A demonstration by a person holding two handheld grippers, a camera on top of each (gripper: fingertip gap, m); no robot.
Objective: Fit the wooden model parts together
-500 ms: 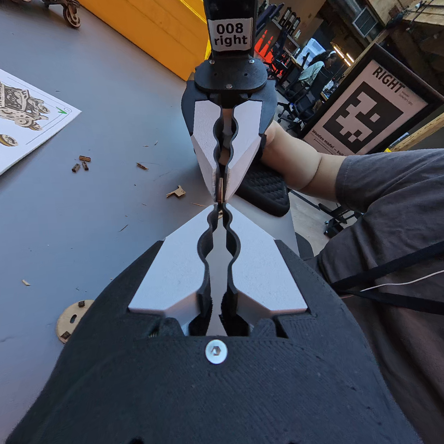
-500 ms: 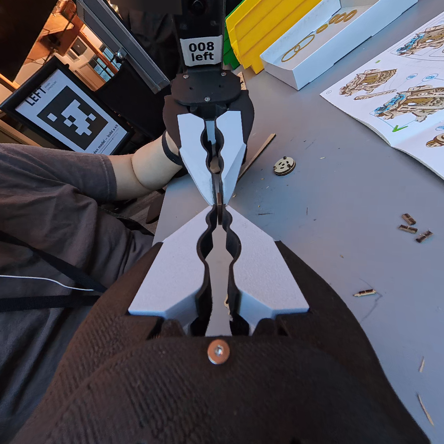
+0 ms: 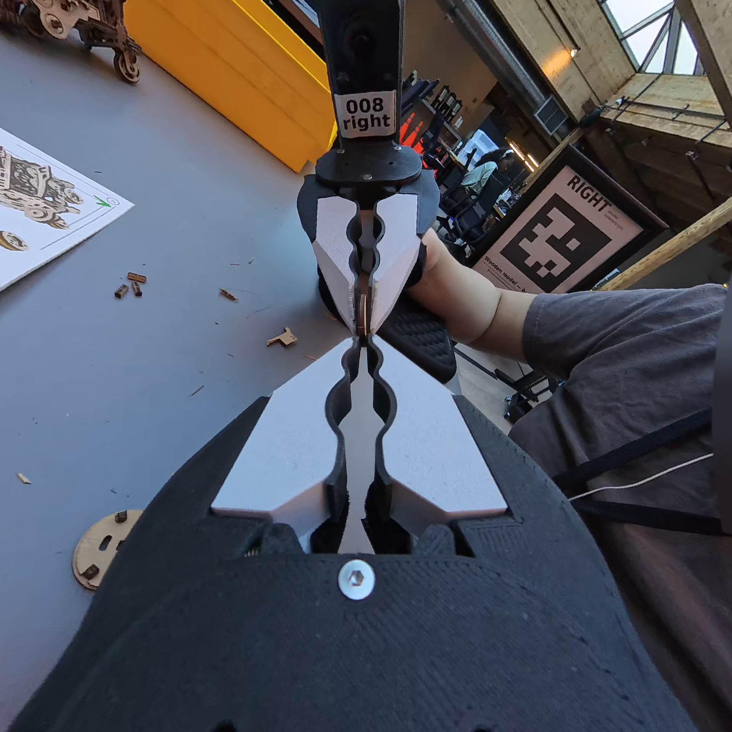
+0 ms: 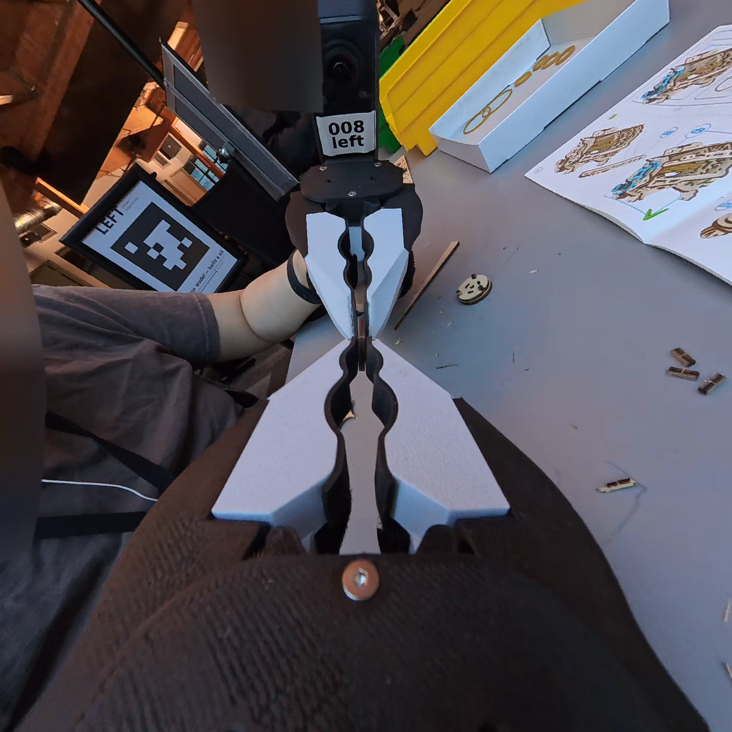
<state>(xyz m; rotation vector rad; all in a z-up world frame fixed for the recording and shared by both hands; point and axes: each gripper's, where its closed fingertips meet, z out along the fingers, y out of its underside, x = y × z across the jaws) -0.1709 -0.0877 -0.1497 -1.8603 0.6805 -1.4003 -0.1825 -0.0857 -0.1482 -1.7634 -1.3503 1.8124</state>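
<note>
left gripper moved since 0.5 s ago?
Yes, slightly. In the right wrist view the left gripper has its rear end lower, nearer the level of the wooden disc; its tips barely shift.

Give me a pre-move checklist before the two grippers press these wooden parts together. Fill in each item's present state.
1. Right gripper grips its part: ok, shut on a thin wooden disc seen edge-on.
2. Left gripper grips its part: ok, the right wrist view shows a thin wooden piece between its tips.
3. Tips aligned: ok, the two grippers meet tip to tip in both views.
4. Parts engaged: cannot tell, the joint is hidden between the fingertips.
5. Space below: ok, the meeting point is in the air at the grey table edge; wood scraps lie off to the side.
6. Instruction sheet in sight: ok, open on the table.
</note>
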